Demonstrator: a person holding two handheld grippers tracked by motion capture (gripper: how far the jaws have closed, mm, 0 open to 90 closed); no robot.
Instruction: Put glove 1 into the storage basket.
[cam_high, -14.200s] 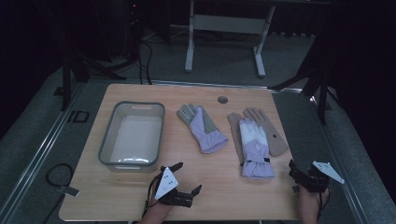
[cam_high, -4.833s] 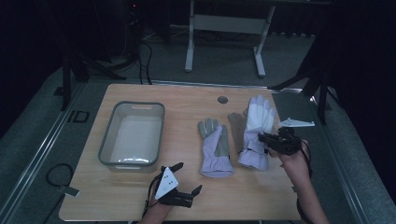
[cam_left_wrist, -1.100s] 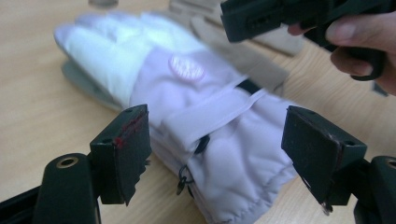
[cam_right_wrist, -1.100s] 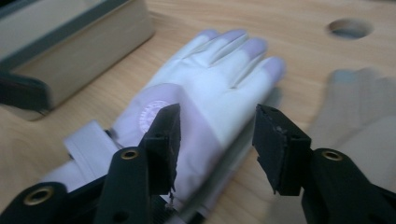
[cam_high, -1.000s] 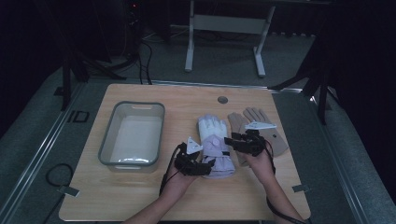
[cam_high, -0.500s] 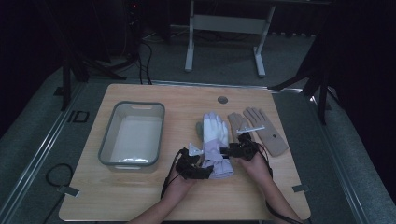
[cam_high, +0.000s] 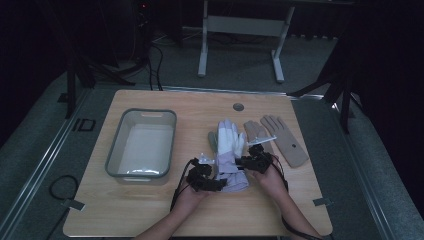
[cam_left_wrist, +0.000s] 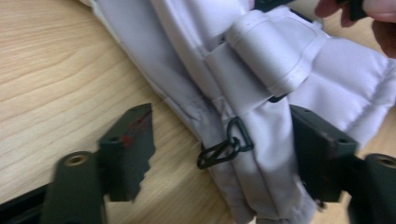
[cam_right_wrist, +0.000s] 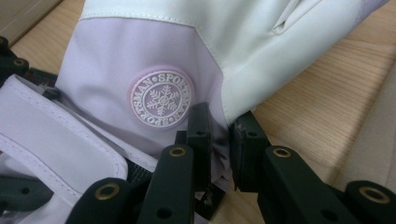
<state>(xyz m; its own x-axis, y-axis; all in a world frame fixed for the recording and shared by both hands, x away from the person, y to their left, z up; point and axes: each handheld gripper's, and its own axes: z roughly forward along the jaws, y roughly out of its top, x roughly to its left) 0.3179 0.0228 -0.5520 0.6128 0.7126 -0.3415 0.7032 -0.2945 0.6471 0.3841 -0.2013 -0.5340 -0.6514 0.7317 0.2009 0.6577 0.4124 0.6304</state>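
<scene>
While both your hands rest low, your right gripper (cam_right_wrist: 219, 140) pinches the lavender glove (cam_high: 229, 160) edge; your left gripper (cam_left_wrist: 219, 154) straddles its cuff at twelve o'clock, jaws closing, not gripping

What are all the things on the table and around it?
Table: one, light wood, centre.
Tub: one, grey, clear-walled, table's left.
Ski gloves: two, white and lilac, stacked at table's middle.
Tan gloves: two, beige, right of the ski gloves.
Hole cap: one, grey, table's far edge.
Stand: one, grey, on floor behind.
Left hand-held gripper: black, jaws either side of the glove cuff, just been closing.
Right hand-held gripper: black, pinching the cuff's edge.
</scene>
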